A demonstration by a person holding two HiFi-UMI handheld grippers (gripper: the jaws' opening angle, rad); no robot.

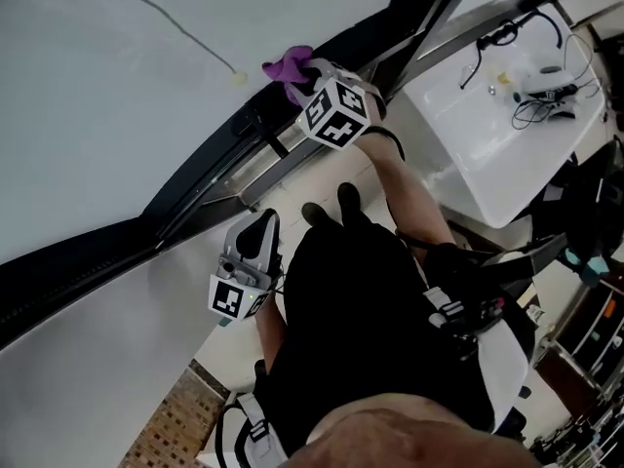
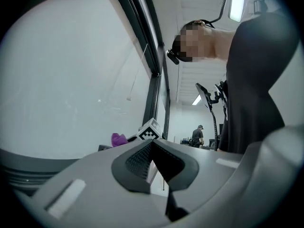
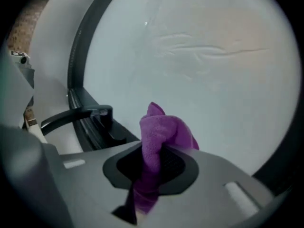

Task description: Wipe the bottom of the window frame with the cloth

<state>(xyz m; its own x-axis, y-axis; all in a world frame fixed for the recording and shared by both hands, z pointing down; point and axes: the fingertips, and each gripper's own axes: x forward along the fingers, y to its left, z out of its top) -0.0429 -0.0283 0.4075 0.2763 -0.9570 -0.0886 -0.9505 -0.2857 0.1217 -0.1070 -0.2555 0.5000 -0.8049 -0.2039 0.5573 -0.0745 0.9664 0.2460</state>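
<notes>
A purple cloth (image 1: 290,69) is pinched in my right gripper (image 1: 310,78), which is shut on it. The cloth (image 3: 161,137) bunches out past the jaws, close to the window glass and just above the dark bottom frame (image 1: 229,154) of the window. The frame's track (image 3: 92,122) runs along the lower left of the right gripper view. My left gripper (image 1: 261,230) hangs lower, near the person's legs and away from the frame. Its jaws are shut with nothing between them (image 2: 153,158). The cloth (image 2: 118,139) and the right gripper's marker cube (image 2: 150,130) show small in the left gripper view.
A white table (image 1: 502,135) with cables and small devices stands at the upper right. The person's dark trousers and shoes (image 1: 331,208) fill the middle. A white cord (image 1: 171,22) hangs across the pane. A carpet edge (image 1: 171,427) lies at lower left.
</notes>
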